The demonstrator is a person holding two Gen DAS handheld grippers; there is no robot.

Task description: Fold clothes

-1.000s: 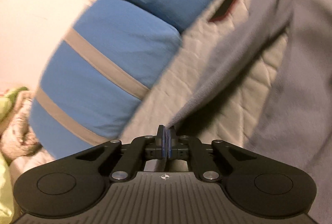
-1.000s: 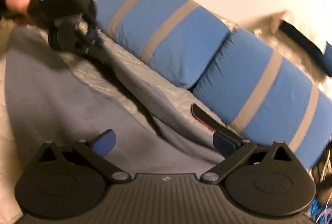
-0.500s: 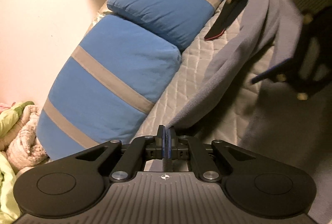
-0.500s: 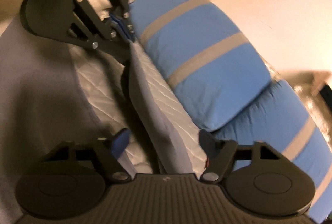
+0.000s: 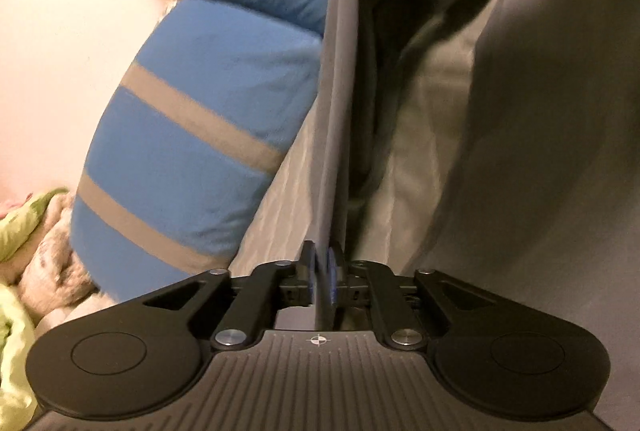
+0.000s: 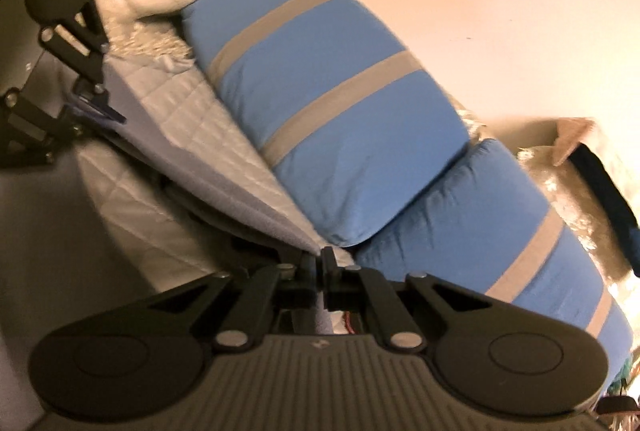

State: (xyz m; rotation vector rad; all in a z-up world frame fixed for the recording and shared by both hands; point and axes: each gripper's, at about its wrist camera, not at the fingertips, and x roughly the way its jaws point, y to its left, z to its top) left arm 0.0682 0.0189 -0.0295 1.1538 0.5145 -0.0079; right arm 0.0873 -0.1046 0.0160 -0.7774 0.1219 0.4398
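A quilted white bedcover (image 6: 132, 215) spreads under everything, with two blue pillows (image 5: 200, 135) banded in grey lying end to end along the pale wall (image 6: 500, 11). Over the cover lies the grey garment (image 5: 540, 151), most of it draped to the right in the left wrist view, while one edge of it is pulled up off the bed into a taut band running from one gripper to the other.

The left gripper (image 5: 320, 277) points slightly downward along that band — its jaws are opening, yet the cloth edge stands between the blue pads (image 5: 331, 277), and whether they press it I cannot tell through the blur. The right gripper (image 6: 319, 267) points a little below level toward the pillows; its jaws are closing, nearly together, pinching the other end of the same edge. A rumpled green-and-beige blanket (image 5: 24, 231) sits beyond the pillows.
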